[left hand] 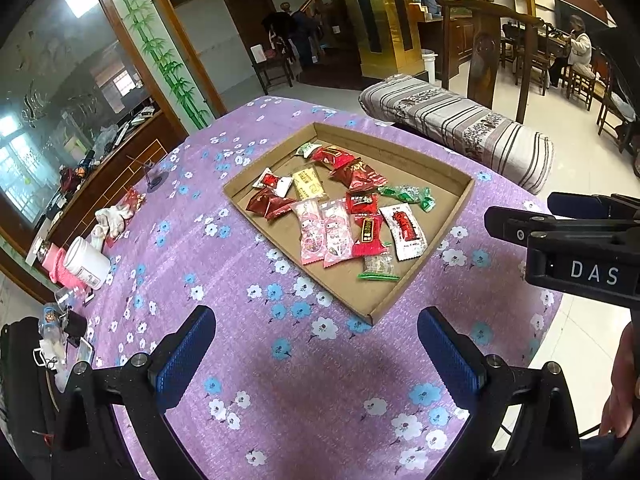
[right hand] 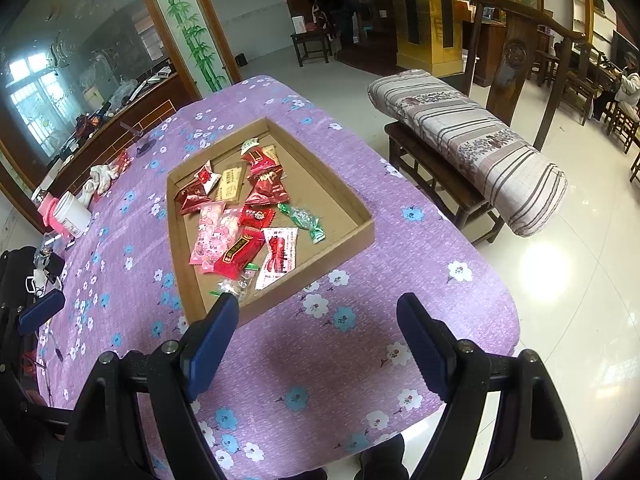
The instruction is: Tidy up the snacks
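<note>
Lying flat in cardboard tray (left hand: 436, 236), pink packets (left hand: 322, 232) lengthwise toward camera.

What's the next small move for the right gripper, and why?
Probably ease the right gripper forward and down toward the clear green-edged packet at the cardboard tray's near edge. Its jaws stand open and empty above the cloth, short of the tray, and that packet is the nearest snack.

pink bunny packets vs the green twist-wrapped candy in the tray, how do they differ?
The two pink bunny packets are flat and rectangular; the green twist-wrapped candy is crinkled, with twisted ends. The pink packets lie side by side, touching, in the middle of the pile; the green candy lies at its right edge, with bare cardboard beyond. Both lie flat in the cardboard tray, ungripped.
</note>
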A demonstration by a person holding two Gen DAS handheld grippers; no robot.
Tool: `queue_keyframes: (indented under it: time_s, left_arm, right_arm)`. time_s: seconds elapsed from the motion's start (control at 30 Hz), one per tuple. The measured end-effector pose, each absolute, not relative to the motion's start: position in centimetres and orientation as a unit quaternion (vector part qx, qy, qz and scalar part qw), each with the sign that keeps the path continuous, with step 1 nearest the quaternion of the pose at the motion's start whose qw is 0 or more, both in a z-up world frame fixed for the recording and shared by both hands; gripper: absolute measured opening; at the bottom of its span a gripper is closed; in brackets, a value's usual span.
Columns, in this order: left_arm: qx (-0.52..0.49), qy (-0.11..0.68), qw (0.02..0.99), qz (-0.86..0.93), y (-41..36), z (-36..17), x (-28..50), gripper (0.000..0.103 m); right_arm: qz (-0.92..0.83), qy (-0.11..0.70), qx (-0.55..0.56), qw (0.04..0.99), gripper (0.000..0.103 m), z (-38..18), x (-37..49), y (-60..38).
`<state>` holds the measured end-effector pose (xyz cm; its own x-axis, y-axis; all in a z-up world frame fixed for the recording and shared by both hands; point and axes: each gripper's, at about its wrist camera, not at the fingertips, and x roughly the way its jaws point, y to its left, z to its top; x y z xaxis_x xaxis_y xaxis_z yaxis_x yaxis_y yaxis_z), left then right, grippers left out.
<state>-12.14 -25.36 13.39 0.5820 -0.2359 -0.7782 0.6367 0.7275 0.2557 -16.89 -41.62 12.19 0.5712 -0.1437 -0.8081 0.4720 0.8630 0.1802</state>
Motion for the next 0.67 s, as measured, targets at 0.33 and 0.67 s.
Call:
queue_keyframes:
  time_s: [0.33,0.67]
  left_arm:
    - [0.259,0.374,0.85,-0.267,-26.1,13.8,-12.0,0.102]
    - [0.244,0.369,0.853,-0.277,-26.1,14.3,-12.2,0.102]
  right_arm:
    - [-0.186,0.425,0.192,0.865,0.08,12.3,-17.1,-42.8]
    - [-0.194,0.421,0.192,0.865,0.08,12.6,-17.3,-43.4]
